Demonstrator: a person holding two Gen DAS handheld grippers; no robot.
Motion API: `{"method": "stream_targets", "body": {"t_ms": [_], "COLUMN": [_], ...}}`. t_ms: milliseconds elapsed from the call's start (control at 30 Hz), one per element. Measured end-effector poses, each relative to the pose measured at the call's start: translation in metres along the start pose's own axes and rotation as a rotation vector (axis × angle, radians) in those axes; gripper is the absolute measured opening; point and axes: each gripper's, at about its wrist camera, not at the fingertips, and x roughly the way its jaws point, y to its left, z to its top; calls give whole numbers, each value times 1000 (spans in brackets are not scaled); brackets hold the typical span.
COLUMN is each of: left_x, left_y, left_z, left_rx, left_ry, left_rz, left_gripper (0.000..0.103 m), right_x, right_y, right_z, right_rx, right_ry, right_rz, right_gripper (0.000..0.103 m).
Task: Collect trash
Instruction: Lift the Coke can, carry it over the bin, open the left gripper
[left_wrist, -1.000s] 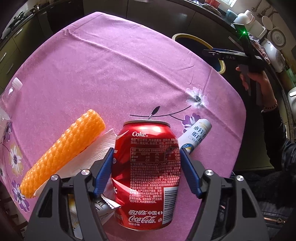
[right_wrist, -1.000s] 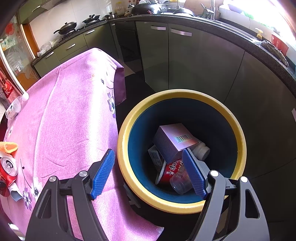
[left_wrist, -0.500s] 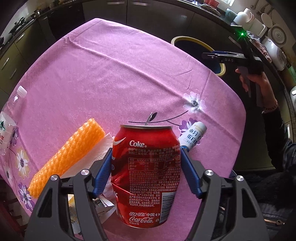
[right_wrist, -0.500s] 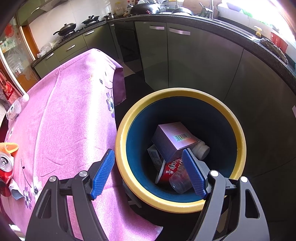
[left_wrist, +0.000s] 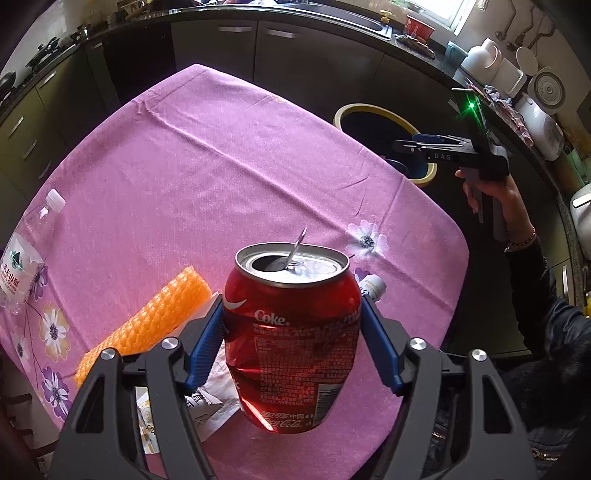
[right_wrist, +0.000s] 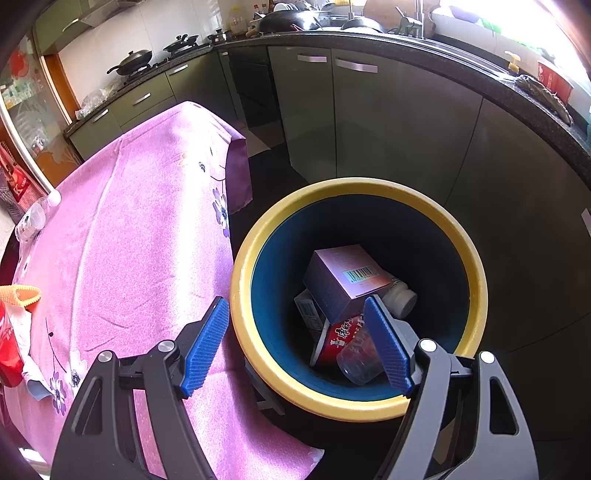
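Observation:
My left gripper (left_wrist: 291, 328) is shut on a dented red Coke can (left_wrist: 291, 332) and holds it upright above the pink tablecloth (left_wrist: 207, 177). An orange foam net (left_wrist: 147, 321), white crumpled paper (left_wrist: 210, 395) and a small white bottle (left_wrist: 373, 286) lie on the table under and beside it. My right gripper (right_wrist: 299, 343) is open and empty over the yellow-rimmed blue trash bin (right_wrist: 476, 280), which holds a purple box (right_wrist: 343, 277), a red cup (right_wrist: 343, 336) and other trash. The bin (left_wrist: 351, 110) also shows in the left wrist view beyond the table's far right edge.
A clear water bottle (left_wrist: 22, 258) lies at the table's left edge. Dark kitchen cabinets (right_wrist: 369, 122) and a counter stand behind the bin. The right hand and its gripper (left_wrist: 443, 151) hover by the bin. The Coke can (right_wrist: 9, 347) shows at the left edge of the right wrist view.
My left gripper has lifted the Coke can off the table and tilted so the can's open top now shows. The right gripper stays open over the bin, barely moved.

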Motion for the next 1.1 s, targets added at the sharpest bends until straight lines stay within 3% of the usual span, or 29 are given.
{"method": "stream_targets", "body": {"t_ms": [733,900,1100], "left_x": [-5,-1,24], "left_y": [-15,-39,-89], "left_z": [45,78,141], "left_rx": [43,83,141], "left_ry": [-60,-75,-81], "left_rz": [-19,-35,-64], "left_gripper": [67,67,67], "right_x": [-24,-46,-78], "right_y": [-13,-26,-56], "right_z": [0,3,-1], "right_rx": [23,43,87], "right_ry": [-47,-97,-175], "right_rz": [10,6,-37], "right_gripper": [75,75,75]}}
